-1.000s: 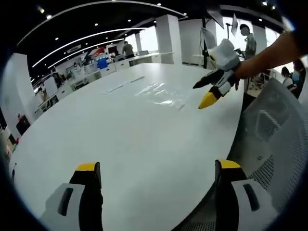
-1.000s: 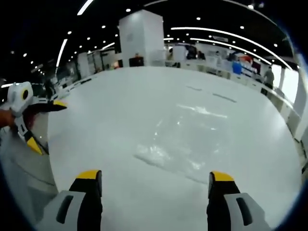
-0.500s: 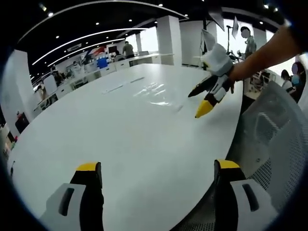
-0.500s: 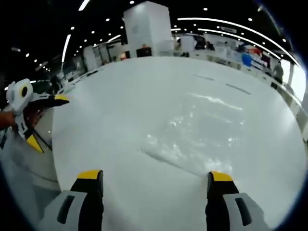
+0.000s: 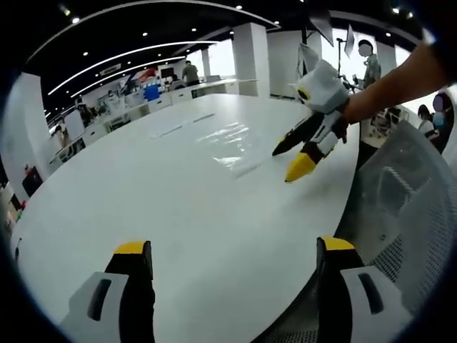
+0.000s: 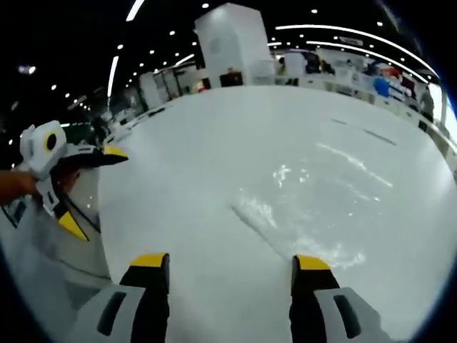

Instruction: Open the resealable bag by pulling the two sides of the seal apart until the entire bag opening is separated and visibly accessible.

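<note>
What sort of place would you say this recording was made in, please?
Probably a large open-plan office or lab: a big white table under rows of ceiling lights, with desks and a white pillar behind it.

Open-plan office, big floor. Long curved LED strips [image 5: 136, 53] and recessed spotlights are running across a dark ceiling. Square white columns [image 5: 250, 50] are standing far off, with rows of workstations [image 5: 136, 107] lining the far left. A large white desk [image 5: 178, 207] is taking the foreground, a grey mesh office chair [image 5: 400, 200] sitting at its right edge. People [image 5: 190, 71] are standing in the background.
</note>
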### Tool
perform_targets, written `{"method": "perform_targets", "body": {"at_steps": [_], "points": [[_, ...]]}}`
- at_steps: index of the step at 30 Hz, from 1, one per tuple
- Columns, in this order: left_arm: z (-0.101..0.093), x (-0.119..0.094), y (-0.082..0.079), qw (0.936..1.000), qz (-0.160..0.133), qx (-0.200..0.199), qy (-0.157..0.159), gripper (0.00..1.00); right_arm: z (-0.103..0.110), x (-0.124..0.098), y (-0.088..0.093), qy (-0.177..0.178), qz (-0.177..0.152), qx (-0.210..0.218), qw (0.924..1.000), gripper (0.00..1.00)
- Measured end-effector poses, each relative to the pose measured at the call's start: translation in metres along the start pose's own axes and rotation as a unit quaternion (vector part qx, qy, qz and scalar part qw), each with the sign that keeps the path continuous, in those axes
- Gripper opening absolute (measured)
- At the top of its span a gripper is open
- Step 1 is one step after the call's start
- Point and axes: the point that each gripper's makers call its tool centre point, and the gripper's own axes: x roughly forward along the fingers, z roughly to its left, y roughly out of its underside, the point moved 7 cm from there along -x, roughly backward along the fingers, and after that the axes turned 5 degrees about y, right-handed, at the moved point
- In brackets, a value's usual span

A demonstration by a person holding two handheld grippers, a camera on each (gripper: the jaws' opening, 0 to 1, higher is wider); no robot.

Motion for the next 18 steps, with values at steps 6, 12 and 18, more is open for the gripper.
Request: {"method": "perform_targets", "body": {"at_steps": [6,12,18], "points": [[0.000,0.000,0.001,1.0000,0.003,0.001,-0.001,0.94,-0.034,-0.016,0.000,0.037,0.006,-0.011,0.9992,0.53],[-0.001,0.000,0.000,1.0000,0.002,0.008,0.000,0.93,-0.047,-0.023,0.011,0.044,0.046,-0.063,0.9960,0.37],[-0.001,-0.001,0.000,0.9999,0.004,0.011,-0.001,0.92,-0.051,-0.020,0.014,0.041,0.058,-0.081,0.9942,0.24]]}}
